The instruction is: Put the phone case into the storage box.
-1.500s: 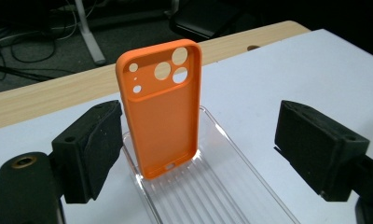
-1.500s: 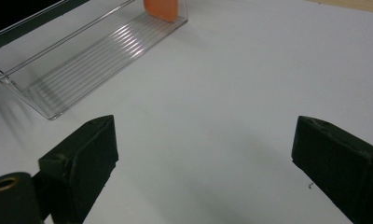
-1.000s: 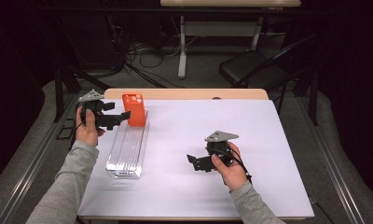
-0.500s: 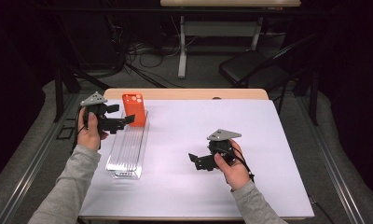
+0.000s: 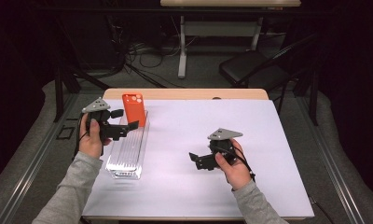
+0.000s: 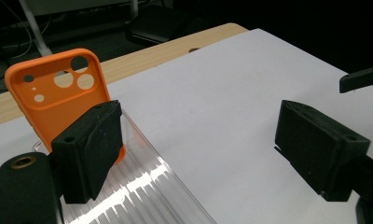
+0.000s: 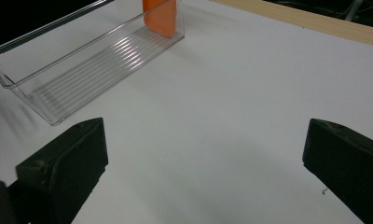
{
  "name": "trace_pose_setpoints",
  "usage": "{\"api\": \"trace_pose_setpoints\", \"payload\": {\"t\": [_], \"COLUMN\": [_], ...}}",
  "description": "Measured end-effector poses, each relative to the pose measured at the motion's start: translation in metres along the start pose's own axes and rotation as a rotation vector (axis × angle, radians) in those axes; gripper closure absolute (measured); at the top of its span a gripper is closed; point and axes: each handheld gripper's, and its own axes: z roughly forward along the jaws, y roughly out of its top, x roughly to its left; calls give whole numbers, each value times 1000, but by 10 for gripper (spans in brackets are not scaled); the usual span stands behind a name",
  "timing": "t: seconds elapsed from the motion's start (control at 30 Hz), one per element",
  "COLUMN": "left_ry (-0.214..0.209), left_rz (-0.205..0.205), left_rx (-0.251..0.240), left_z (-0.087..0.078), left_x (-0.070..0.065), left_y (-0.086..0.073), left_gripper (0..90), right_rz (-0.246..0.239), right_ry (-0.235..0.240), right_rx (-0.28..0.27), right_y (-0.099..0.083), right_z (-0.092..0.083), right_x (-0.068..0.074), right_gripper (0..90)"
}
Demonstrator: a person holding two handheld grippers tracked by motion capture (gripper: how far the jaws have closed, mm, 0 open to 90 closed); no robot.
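An orange phone case (image 5: 133,108) (image 6: 58,102) stands upright at the far end of a clear ribbed plastic tray (image 5: 127,150) (image 7: 82,60) on the left of the white table. My left gripper (image 5: 121,122) (image 6: 198,144) hovers over the tray just short of the case, jaws wide open and empty. My right gripper (image 5: 196,161) (image 7: 203,154) is held low over the table's middle right, open with nothing between its jaws, pointing toward the tray. The case's lower part (image 7: 160,16) shows at the tray's far end.
The white sheet (image 5: 250,140) covers the wooden table (image 5: 184,94). Beyond the far edge are a dark chair (image 5: 250,70), a table leg and floor cables. Black rails run along both sides.
The left gripper has drawn back slightly from the orange case, which stays standing in the tray. The right gripper has shifted a little.
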Motion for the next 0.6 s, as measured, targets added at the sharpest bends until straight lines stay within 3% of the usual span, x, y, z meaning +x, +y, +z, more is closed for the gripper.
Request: {"api": "trace_pose_setpoints", "payload": {"t": [0.6], "left_ry": [-43], "left_rz": [30], "left_rx": [4], "left_z": [-8], "left_x": [-18], "left_y": [-17], "left_gripper": [154], "right_rz": [-7], "right_ry": [3], "right_rx": [-1], "right_y": [3], "right_z": [-6], "right_x": [-1], "right_gripper": [0]}}
